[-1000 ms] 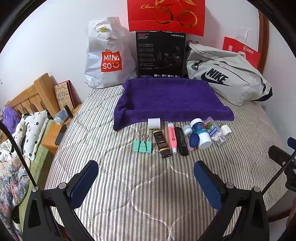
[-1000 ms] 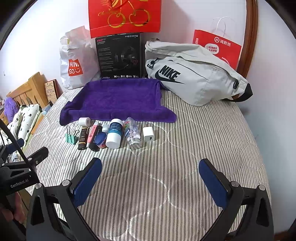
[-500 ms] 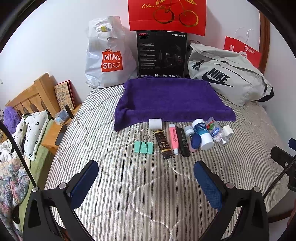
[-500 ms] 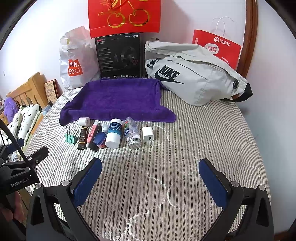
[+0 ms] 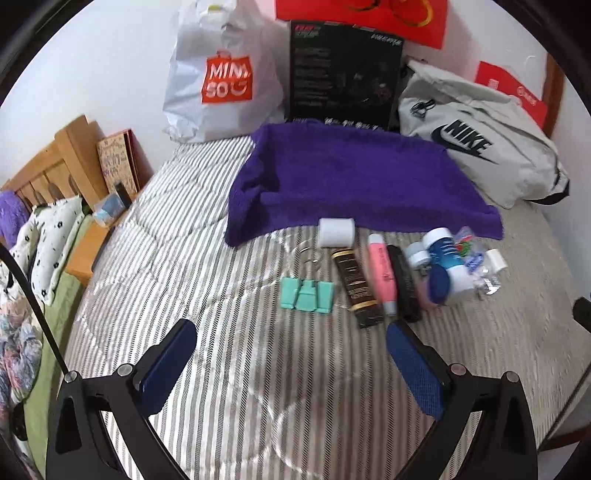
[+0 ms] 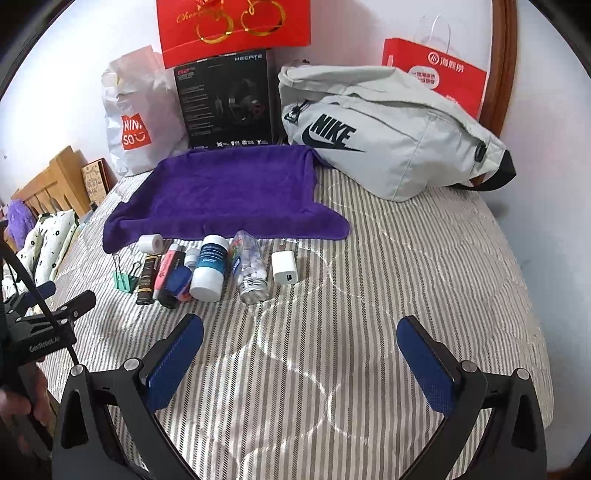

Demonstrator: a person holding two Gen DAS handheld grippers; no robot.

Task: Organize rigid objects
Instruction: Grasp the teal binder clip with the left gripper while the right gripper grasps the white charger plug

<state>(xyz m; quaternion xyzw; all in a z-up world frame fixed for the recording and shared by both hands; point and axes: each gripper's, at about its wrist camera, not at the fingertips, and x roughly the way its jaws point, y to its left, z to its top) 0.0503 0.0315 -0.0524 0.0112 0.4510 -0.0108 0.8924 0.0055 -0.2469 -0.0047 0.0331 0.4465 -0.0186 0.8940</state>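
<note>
A: Right, what do I have on the two grippers?

B: On my left-wrist feed the left gripper hangs above the striped bedspread, jaws spread wide and holding nothing, its blue pads angled down at the row of small items. The right gripper is likewise released and empty, level over bare bedspread. At the left edge of my right-wrist feed I see the other tool's black frame, with a hand wrapped round its handle.

A: Where are the things to sort?

B: They lie in a line just in front of the purple towel: a white tape roll touching the towel's edge, green binder clips, a dark brown tube, a pink highlighter, a black stick beside it, a blue-and-white bottle, a clear pill bottle, and a white charger plug at the far end.

A: Any writing I can use?

B: I read "MINISO" on the white plastic bag, "NIKE" on the grey bag, "HECATE" on the black box, and gold script starting "Cher" on the red bag above it. The labels on the small items are too blurred for me to read
</note>
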